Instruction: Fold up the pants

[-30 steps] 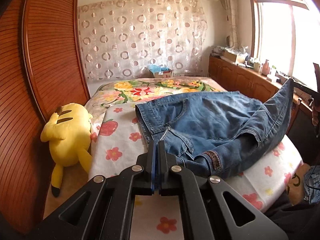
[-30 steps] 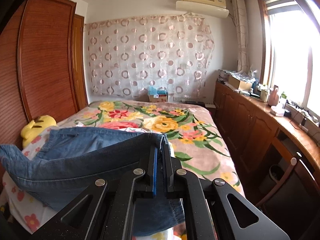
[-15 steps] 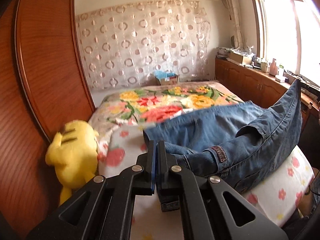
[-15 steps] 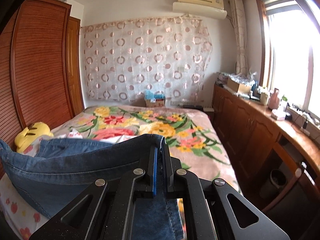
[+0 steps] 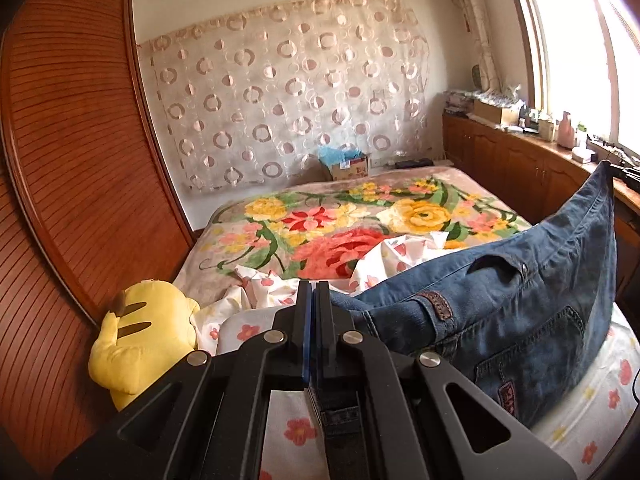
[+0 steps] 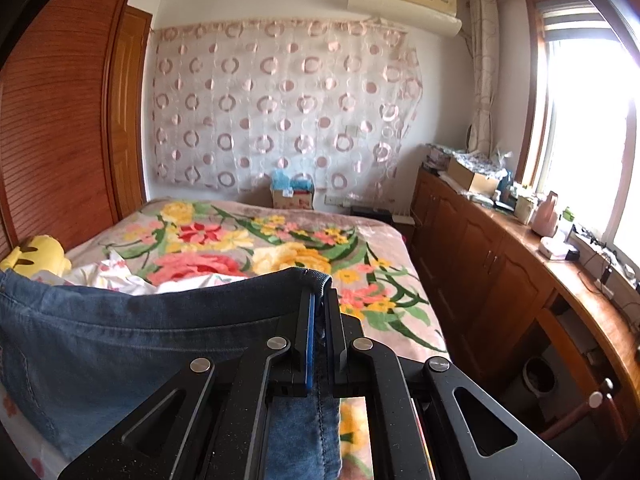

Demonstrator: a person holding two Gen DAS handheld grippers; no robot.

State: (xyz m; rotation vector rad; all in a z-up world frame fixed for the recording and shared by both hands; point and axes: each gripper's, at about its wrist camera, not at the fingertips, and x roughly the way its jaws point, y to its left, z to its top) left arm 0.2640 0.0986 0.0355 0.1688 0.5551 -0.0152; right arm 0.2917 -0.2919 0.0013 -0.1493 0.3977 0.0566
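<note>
Daylight pours in from the window (image 6: 588,152) on my right, and its panes blow out to plain white glare in both views. The room is bright and warm, shadows soft. The curtain (image 5: 288,96) on the far wall looks slightly smeared in my left view; my right view is sharper. The fisheye bends the wardrobe (image 5: 68,168) into a curve, and the frame corners fall to black. Close up, my own black fingers look dark and flat.
</note>
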